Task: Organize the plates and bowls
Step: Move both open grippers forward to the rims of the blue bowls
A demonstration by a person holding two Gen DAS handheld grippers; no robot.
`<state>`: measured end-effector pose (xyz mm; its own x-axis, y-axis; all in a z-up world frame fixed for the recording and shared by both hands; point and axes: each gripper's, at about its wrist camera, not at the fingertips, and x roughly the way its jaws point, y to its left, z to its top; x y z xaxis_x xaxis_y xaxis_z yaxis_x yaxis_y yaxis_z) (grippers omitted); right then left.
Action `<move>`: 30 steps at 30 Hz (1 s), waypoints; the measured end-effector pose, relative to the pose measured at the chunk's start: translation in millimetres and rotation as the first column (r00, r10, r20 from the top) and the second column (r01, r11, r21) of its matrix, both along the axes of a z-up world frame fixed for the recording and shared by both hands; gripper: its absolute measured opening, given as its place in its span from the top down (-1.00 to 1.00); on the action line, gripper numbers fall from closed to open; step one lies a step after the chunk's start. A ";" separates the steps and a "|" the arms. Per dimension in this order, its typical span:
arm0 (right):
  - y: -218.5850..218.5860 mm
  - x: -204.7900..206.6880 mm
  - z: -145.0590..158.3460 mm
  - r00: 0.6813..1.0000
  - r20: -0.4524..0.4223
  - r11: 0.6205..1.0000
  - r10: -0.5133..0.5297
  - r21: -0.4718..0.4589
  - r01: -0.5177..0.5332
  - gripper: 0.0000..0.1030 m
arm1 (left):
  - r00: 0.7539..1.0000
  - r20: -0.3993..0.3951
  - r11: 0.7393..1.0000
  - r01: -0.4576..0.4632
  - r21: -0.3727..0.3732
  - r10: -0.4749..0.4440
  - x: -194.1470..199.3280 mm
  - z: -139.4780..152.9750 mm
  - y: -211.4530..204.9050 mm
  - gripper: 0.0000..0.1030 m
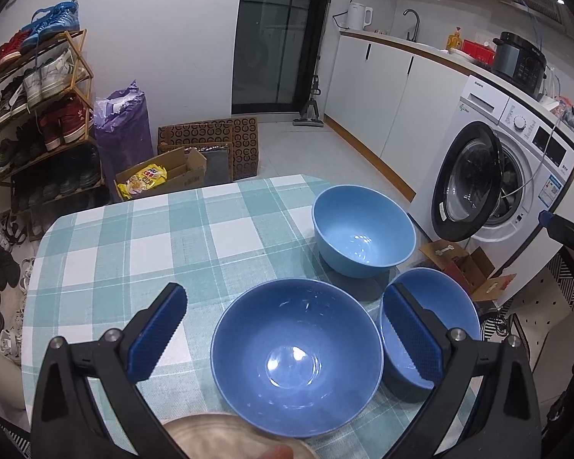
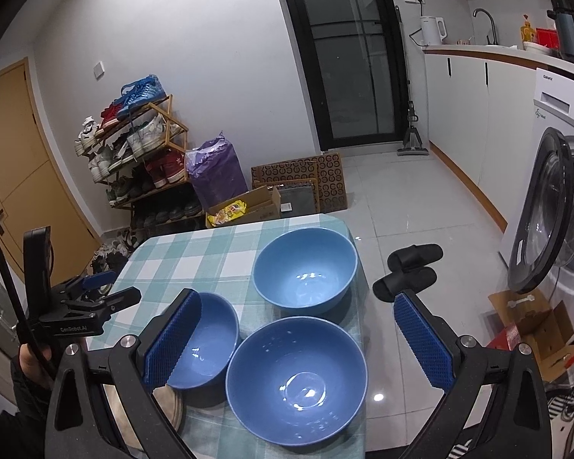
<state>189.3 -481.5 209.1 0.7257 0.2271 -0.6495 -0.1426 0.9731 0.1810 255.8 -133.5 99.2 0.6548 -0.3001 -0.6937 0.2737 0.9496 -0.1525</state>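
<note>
Three blue bowls and a beige plate sit on a checked tablecloth. In the left wrist view, one blue bowl (image 1: 296, 355) lies centred under my open left gripper (image 1: 287, 332). A second bowl (image 1: 451, 306) is partly behind the right finger, and a light-blue bowl (image 1: 363, 229) stands farther back. The plate (image 1: 218, 432) shows at the bottom edge. In the right wrist view, my open right gripper (image 2: 296, 340) hovers over a near bowl (image 2: 296, 378). Another bowl (image 2: 210, 340) and the plate (image 2: 168, 405) lie to its left, and the light-blue bowl (image 2: 306, 267) is beyond. Neither gripper holds anything.
The table's right edge (image 2: 359, 325) drops to a tiled floor with black slippers (image 2: 409, 267). A washing machine (image 2: 555, 210) with its door open and cardboard boxes (image 2: 535, 329) stand to the right. A shoe rack (image 1: 38, 107) stands at far left. My left gripper (image 2: 124, 285) shows beside the table's left edge.
</note>
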 end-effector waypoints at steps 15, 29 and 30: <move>-13.9 49.0 -43.0 0.996 -0.086 1.000 -0.013 0.010 0.014 -0.99 | 0.999 -0.038 0.999 0.024 0.022 -0.023 44.6 -15.1 -31.0 -1.00; -29.3 88.7 -72.7 0.990 -0.142 0.998 -0.018 0.058 0.027 -0.98 | 0.997 -0.070 0.999 0.030 0.037 -0.027 76.1 -29.9 -54.0 -1.00; -29.7 91.4 -75.1 0.989 -0.147 0.998 -0.018 0.058 0.026 -0.98 | 0.997 -0.073 0.999 0.031 0.040 -0.028 78.0 -31.3 -55.3 -1.00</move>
<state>280.8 -511.2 134.0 0.6293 0.2538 -0.7346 -0.0890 0.9625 0.2563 333.8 -188.8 67.9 0.5940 -0.2884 -0.7510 0.2912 0.9473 -0.1335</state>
